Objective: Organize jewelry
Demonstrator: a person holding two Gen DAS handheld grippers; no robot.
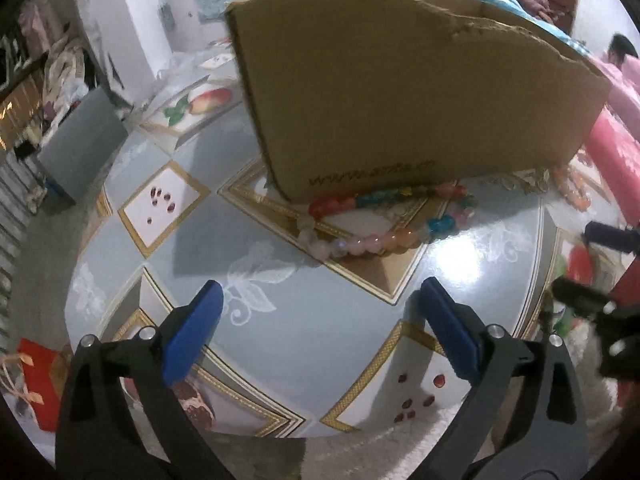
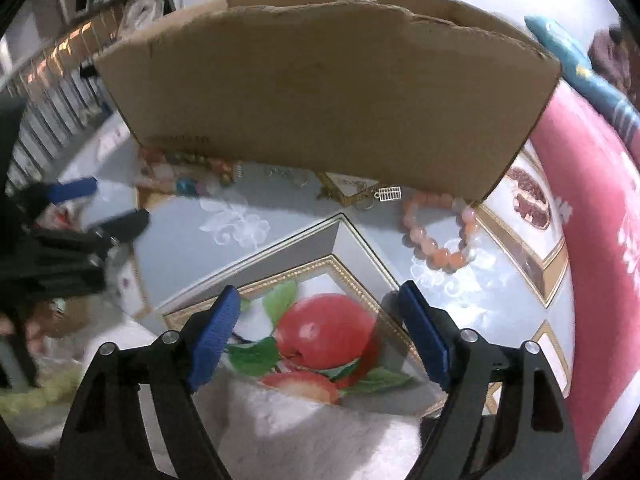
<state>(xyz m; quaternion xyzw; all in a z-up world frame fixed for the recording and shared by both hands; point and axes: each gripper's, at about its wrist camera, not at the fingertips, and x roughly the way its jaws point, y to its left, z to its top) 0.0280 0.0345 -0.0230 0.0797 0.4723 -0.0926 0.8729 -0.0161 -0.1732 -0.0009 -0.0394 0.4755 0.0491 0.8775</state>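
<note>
A multicoloured bead bracelet [image 1: 384, 220] lies on the patterned tablecloth [image 1: 304, 320] against the foot of a cardboard box [image 1: 400, 92]. My left gripper [image 1: 322, 300] hovers open in front of it, nothing between its blue pads. An orange bead bracelet [image 2: 440, 236] lies near the box's right corner [image 2: 320, 92], with thin metal jewellery [image 2: 360, 196] and a small white charm [image 2: 389, 193] beside it. The multicoloured bracelet [image 2: 184, 178] shows at the left. My right gripper [image 2: 320, 300] stands open and empty over a printed apple. The other gripper [image 2: 96, 204] appears blurred at the left.
A pink cushion [image 2: 600, 240] borders the table on the right. A grey box [image 1: 80, 144] stands on the floor at the left, and a red gift box [image 1: 36, 380] lies lower left. White fluffy fabric [image 2: 300, 432] lies at the table's near edge.
</note>
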